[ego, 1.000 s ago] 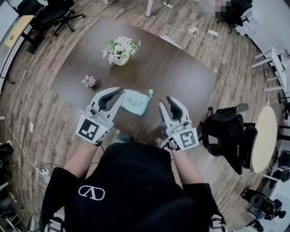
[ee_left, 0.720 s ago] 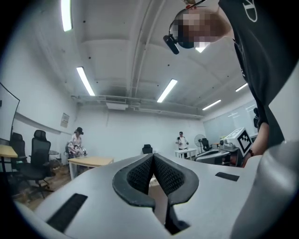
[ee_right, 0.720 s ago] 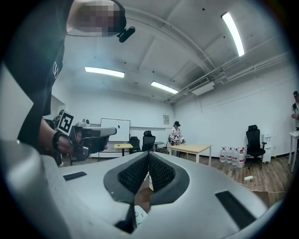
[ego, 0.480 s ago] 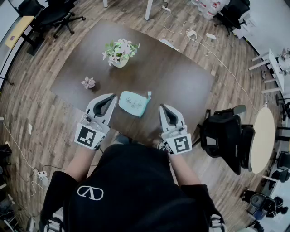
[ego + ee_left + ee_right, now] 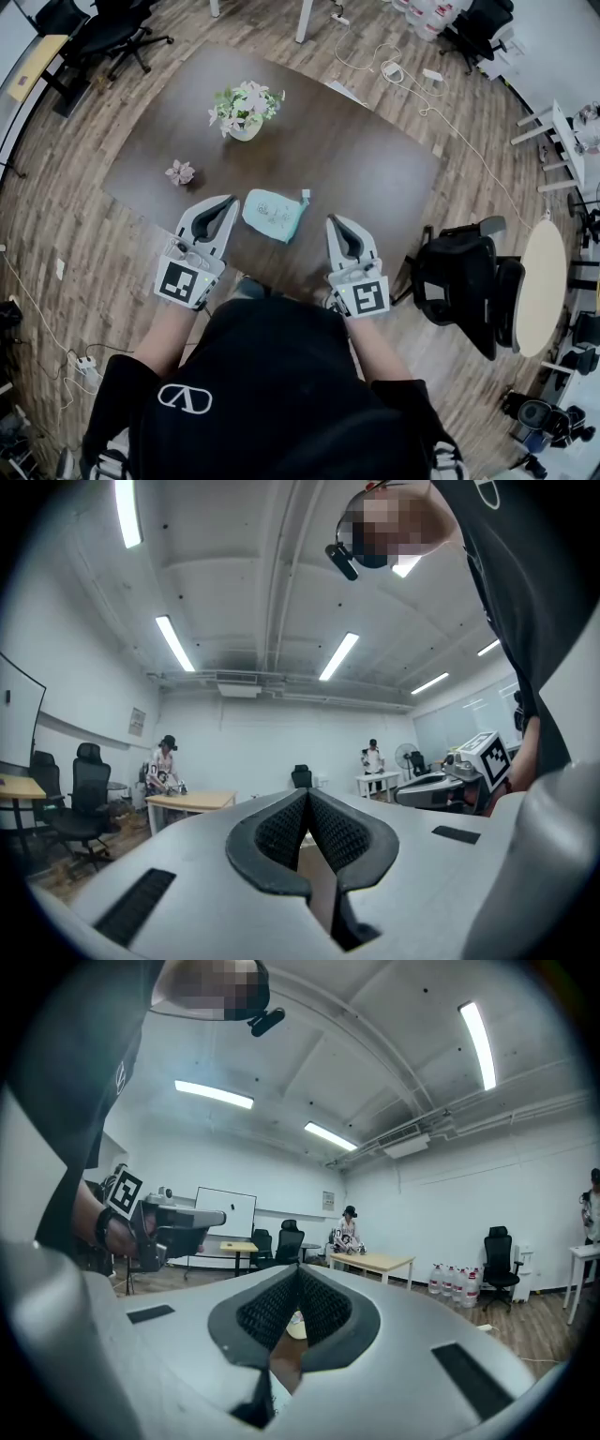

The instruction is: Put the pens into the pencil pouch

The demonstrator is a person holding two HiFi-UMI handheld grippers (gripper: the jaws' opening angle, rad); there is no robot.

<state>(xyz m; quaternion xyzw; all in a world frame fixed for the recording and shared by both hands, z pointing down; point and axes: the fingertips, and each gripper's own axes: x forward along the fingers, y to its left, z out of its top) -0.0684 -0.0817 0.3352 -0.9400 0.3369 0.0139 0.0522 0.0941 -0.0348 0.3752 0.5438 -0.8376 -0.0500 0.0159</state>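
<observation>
Pencil pouch on table; both grippers closed and empty beside it.
Head view: mint pencil pouch (image 5: 274, 214) lies flat on the brown table (image 5: 366, 159), with faint print on top and a small tab at its right end. No pen shows. Left gripper (image 5: 228, 202) sits just left of the pouch, right gripper (image 5: 334, 223) just right, neither touching it. Left gripper view: pads together, nothing between. Right gripper view: same. Judgement: pens may be inside already, or out of view. Confirm the pouch mouth first; it is too small to read.
</observation>
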